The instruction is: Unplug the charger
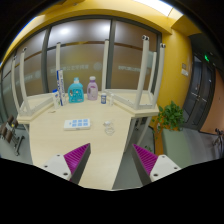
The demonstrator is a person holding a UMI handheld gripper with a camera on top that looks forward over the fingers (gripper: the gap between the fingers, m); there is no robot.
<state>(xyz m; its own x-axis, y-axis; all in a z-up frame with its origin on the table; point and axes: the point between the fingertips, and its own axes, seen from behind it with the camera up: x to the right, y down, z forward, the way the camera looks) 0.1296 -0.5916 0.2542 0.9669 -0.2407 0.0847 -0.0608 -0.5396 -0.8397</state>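
Ahead, a long table point(95, 140) is seen, with bottles point(76, 91) at its far end and a plant point(172, 115) beside it.
The strip point(77, 124) lies well beyond the gripper point(110, 158), whose fingers are held wide, empty.

No text, label or number is legible on anything in view.

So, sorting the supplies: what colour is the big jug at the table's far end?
Blue, a translucent plastic jug with a white label, best in the gripper view.
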